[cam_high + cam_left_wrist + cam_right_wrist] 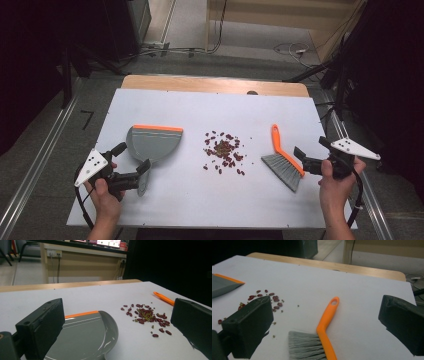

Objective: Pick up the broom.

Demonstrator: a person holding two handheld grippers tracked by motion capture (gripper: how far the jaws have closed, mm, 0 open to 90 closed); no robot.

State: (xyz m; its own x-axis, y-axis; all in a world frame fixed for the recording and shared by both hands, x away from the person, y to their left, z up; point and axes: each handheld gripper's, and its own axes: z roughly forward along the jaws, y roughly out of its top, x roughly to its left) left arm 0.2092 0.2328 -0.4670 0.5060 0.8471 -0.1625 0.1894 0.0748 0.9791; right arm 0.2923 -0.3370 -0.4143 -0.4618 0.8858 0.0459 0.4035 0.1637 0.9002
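Observation:
A grey dustpan [152,142] with an orange front lip lies left of centre on the white table [210,200]. Its handle points back toward my left gripper [134,158], which is open just behind the pan. From the left gripper view the wide-apart jaws frame the dustpan [85,335] and a small pile of red and green beans [146,316]. That bean pile [223,150] sits mid-table. To its right lies a brush [285,162] with an orange handle and grey bristles. My right gripper [310,147] is open beside the brush head; the brush [325,325] lies ahead between its jaws, untouched.
The table's far wooden edge [215,84] borders a floor with cables [290,49]. Dark stands [345,75] rise at the right and a metal rail [35,170] runs along the left. Bare white table stretches behind and in front of the beans.

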